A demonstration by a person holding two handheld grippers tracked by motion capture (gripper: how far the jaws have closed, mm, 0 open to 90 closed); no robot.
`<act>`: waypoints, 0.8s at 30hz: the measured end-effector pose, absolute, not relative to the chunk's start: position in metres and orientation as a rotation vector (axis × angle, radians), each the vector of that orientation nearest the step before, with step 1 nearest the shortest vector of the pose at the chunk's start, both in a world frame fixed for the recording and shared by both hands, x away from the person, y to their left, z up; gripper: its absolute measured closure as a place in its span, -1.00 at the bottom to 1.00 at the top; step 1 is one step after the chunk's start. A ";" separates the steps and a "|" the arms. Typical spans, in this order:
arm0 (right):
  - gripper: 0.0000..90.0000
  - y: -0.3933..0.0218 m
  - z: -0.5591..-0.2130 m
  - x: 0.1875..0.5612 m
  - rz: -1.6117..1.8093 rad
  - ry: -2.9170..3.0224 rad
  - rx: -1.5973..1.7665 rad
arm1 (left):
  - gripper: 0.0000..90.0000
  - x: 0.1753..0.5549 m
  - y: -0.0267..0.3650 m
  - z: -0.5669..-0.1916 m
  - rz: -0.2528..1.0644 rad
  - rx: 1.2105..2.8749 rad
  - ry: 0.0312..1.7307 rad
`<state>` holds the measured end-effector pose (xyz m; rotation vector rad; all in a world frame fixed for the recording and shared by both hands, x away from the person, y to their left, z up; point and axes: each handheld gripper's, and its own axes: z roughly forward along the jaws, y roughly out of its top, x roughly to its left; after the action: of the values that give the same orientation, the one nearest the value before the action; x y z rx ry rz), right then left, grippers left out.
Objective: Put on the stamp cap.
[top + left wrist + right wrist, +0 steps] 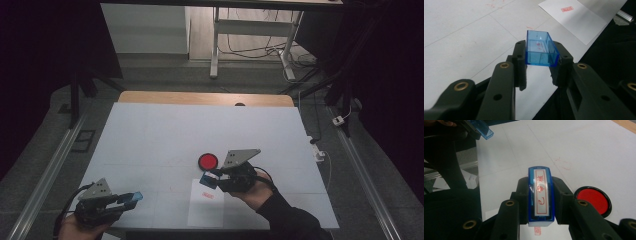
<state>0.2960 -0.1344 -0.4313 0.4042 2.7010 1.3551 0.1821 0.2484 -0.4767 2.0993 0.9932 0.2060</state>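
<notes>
Surface: white table top (150,145) with faint red smudges, dark room around it; we work at its near edge.
Left claw: we see the left gripper (537,67) clamped on the blue cap (540,48), a clear blue open box, held between the pad tips.
Right claw: we see the right gripper (541,195) clamped on the stamp (541,192), blue body standing lengthwise between the jaws, face turned up to the camera.
Key relation: red ink pad (592,200) sits just beside the right claw, on its right; sheet of paper (206,205) lies directly under and ahead of that claw. Right hand is the nearer one to both.
Long axis: stamp runs along the jaw line, away from us.
Writing: stamp face carries red characters in a red frame, we read them as 已审核. Paper shows a small red boxed imprint (567,9), too small to read.
Next, our guess: press onto pad or paper.
</notes>
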 end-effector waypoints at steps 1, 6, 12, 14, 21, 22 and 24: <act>0.55 -0.134 -0.431 0.296 1.357 2.700 0.406 | 0.52 0.182 0.248 -0.477 0.205 2.099 0.992; 0.54 -0.135 -0.431 0.296 1.359 2.702 0.404 | 0.52 0.182 0.247 -0.476 0.200 2.112 0.981; 0.54 -0.136 -0.429 0.296 1.363 2.699 0.403 | 0.52 0.185 0.247 -0.474 0.176 2.089 0.962; 0.54 -0.136 -0.429 0.296 1.366 2.699 0.404 | 0.52 0.185 0.244 -0.473 0.169 2.091 0.953; 0.54 -0.136 -0.427 0.295 1.375 2.693 0.395 | 0.52 0.192 0.238 -0.469 0.138 2.090 0.944; 0.54 -0.137 -0.427 0.295 1.379 2.690 0.397 | 0.52 0.193 0.236 -0.469 0.141 2.092 0.944; 0.54 -0.137 -0.426 0.295 1.385 2.685 0.401 | 0.52 0.196 0.234 -0.468 0.143 2.099 0.939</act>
<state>0.2948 -0.1370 -0.4264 0.4013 2.6850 1.3845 0.1959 0.2338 -0.4684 2.0987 0.9391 0.1429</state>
